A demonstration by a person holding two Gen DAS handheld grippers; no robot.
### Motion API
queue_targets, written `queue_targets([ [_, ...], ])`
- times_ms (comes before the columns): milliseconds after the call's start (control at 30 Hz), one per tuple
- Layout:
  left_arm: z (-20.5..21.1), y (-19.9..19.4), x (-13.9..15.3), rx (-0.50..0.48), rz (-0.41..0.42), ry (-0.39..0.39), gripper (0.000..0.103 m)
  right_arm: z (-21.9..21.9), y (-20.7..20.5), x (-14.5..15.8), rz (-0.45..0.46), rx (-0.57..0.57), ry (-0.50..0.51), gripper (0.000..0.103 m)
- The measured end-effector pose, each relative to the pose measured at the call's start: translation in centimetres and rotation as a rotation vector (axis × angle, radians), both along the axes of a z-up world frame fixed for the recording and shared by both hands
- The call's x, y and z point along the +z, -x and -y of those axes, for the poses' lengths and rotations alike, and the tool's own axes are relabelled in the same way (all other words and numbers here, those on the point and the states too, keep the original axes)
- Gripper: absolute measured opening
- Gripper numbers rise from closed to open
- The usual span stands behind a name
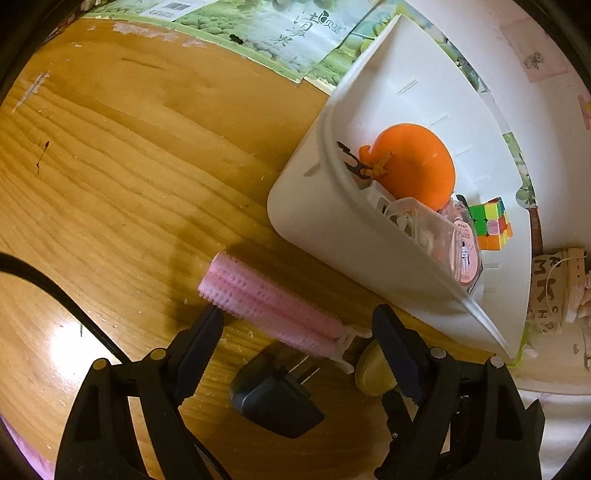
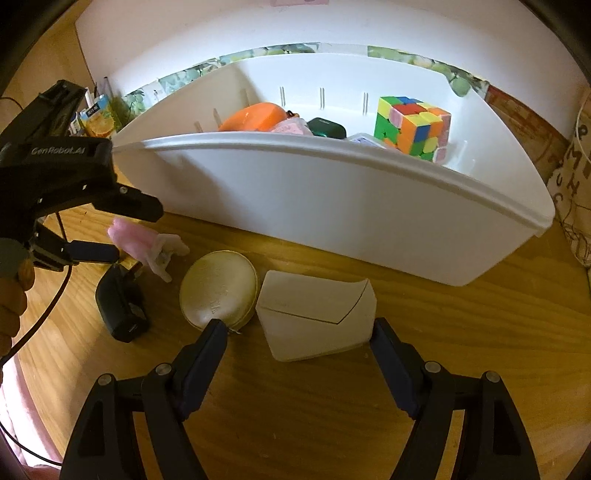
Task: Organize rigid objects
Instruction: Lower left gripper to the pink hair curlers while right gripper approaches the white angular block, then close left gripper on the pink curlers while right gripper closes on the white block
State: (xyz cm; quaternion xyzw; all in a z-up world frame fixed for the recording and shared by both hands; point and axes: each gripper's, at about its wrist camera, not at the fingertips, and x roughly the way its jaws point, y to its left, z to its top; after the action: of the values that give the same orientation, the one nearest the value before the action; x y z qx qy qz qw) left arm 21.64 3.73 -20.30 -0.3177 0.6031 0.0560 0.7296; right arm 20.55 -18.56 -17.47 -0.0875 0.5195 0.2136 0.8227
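Note:
A pink hair roller lies on the wooden table between the open fingers of my left gripper; it also shows in the right wrist view. A black plug adapter and a round cream case lie just below it. My right gripper is open around a white box, beside the round cream case and the black plug adapter. The white bin holds an orange toy, a puzzle cube and other items.
The white bin stands at the table's far side against a printed carton and a white wall. A patterned cloth object sits right of the bin. A black cable runs across the table at the left.

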Motion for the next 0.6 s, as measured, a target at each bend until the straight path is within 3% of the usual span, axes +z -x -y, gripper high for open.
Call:
queue_targets([
  [100,0.1,-0.3,0.3,0.011,0.002,-0.025,0.077,-0.3,-0.2,0.0,0.01,0.007,-0.006,0.08],
  [200,0.1,-0.6,0.4,0.023,0.002,-0.051,0.059,-0.7,-0.1,-0.1,0.019,0.021,0.003,0.08],
  [367,-0.4,-0.6,0.1,0.056,0.004,-0.009,0.039,-0.9,-0.1,-0.1,0.032,0.028,0.009,0.081],
  [600,-1.1,0.0,-0.5,0.093,0.003,0.084,0.034,-0.7,-0.1,-0.2,0.051,0.022,-0.01,0.081],
])
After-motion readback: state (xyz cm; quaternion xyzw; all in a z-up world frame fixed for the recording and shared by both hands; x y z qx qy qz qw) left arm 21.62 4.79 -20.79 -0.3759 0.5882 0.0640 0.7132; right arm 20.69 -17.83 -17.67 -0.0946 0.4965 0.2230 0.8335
